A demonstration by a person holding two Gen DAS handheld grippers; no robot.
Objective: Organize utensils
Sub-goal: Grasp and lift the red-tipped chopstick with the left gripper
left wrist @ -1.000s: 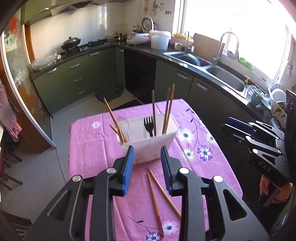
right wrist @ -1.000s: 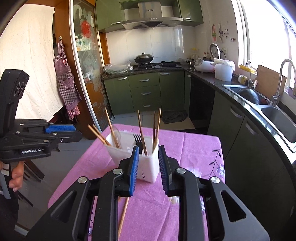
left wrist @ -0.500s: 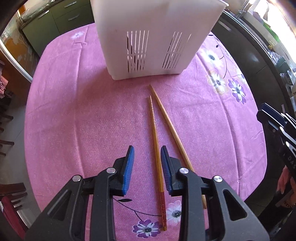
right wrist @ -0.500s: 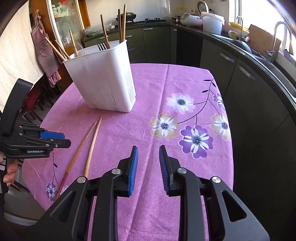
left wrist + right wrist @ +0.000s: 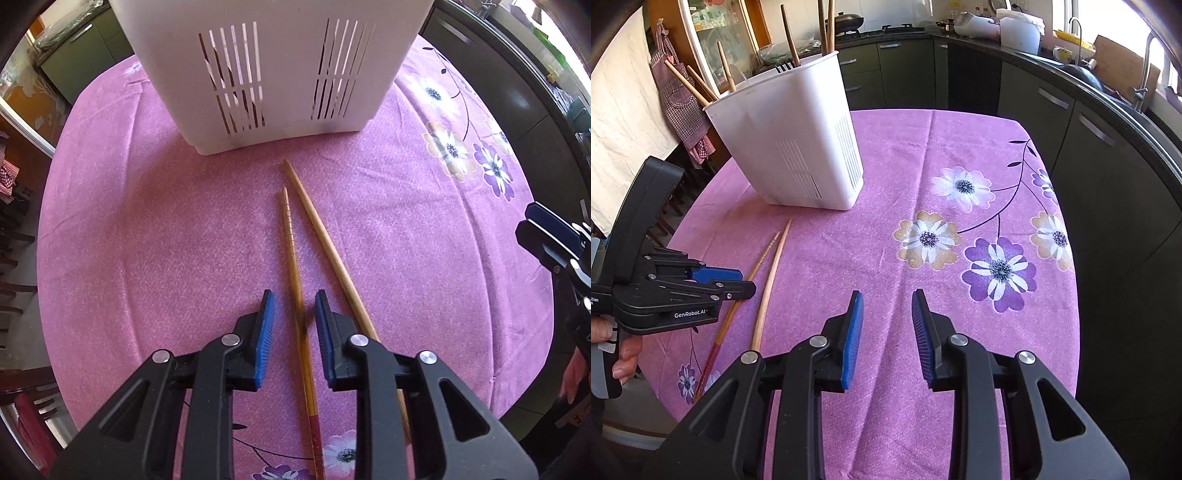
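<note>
Two wooden chopsticks lie side by side on the pink floral tablecloth in front of a white slotted utensil holder (image 5: 273, 70). My left gripper (image 5: 293, 306) is open and low over the table, its jaws on either side of the darker chopstick (image 5: 291, 243) with the red end. The lighter chopstick (image 5: 321, 236) lies just right of the right finger. In the right wrist view the holder (image 5: 790, 136) holds several chopsticks and a fork, and both loose chopsticks (image 5: 768, 273) show beside the left gripper (image 5: 738, 282). My right gripper (image 5: 886, 317) is open and empty above the cloth.
The round table's edge (image 5: 1075, 295) drops off to the right, near dark kitchen cabinets (image 5: 1089, 140) and a sink counter. Chairs stand at the left of the table (image 5: 14, 266). The right gripper shows at the right edge of the left wrist view (image 5: 554, 243).
My left gripper has moved forward and down, so the darker chopstick now lies between its jaws. My right gripper has dropped lower over the cloth and opened wider.
</note>
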